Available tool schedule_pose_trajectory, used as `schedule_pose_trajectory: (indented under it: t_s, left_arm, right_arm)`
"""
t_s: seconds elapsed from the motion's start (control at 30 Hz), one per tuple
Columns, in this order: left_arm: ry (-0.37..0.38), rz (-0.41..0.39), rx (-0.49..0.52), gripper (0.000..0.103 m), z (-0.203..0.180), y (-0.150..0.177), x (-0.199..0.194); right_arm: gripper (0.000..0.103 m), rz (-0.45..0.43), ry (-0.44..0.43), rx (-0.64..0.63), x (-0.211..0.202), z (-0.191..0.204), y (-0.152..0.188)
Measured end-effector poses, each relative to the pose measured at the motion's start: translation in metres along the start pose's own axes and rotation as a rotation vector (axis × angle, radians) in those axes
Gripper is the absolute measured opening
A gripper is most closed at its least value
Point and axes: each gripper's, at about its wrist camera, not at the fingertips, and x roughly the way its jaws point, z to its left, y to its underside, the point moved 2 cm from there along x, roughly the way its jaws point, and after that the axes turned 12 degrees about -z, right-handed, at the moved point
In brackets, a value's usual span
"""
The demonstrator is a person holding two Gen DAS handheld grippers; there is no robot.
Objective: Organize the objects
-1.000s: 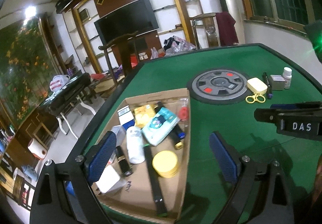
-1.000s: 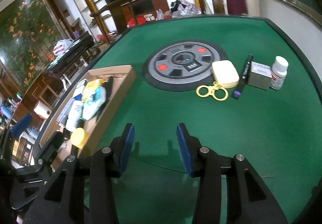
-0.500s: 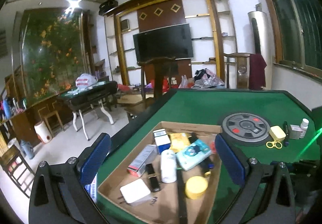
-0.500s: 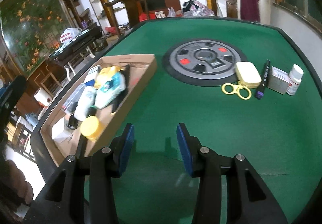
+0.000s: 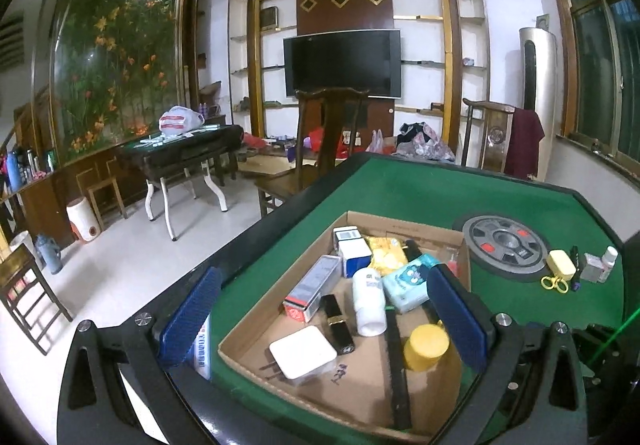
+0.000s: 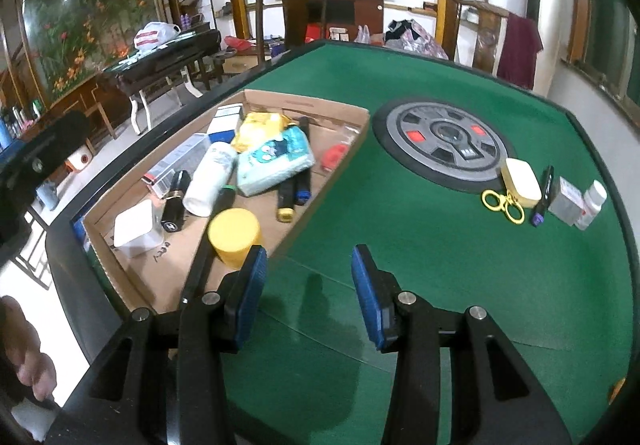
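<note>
- Left gripper hangs wide open, empty, above the cardboard box.
- Right gripper, parted and empty, should descend squarely on one item, perhaps the yellow jar.

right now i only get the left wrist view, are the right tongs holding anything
observer: no, the right tongs are open and empty
operator: where are they
observer: over the green felt table, beside the right wall of the brown cardboard box
operator: something blocks my view past the pale blue tissue pack, whats there
observer: two black markers, a yellow-capped marker and a blue-capped marker, plus a small red item
</note>
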Motion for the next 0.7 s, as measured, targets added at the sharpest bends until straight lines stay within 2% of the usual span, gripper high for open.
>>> schedule_pose_trajectory:
  t_s: [0.2,0.27,0.43,0.57,0.7]
  left_arm:
    - [-0.013,0.020,-0.005,0.102,0.008,0.007,0.002]
    - [-0.024,0.026,-0.005,0.102,0.012,0.010,0.004]
    - [-0.050,0.040,-0.007,0.102,0.022,0.017,0.007]
    - [-0.061,0.055,-0.024,0.102,0.029,0.022,0.009]
    - [-0.073,0.059,-0.019,0.102,0.032,0.025,0.009]
  right_arm:
    - [0.043,-0.039,0.045,-0.046,0.000,0.022,-0.006]
    - [0.052,-0.049,0.064,-0.051,0.000,0.025,-0.008]
    - [0.055,-0.083,0.111,-0.083,-0.001,0.036,-0.014]
    - [0.065,-0.105,0.155,-0.122,-0.002,0.044,-0.017]
    - [0.067,-0.118,0.164,-0.131,-0.004,0.049,-0.019]
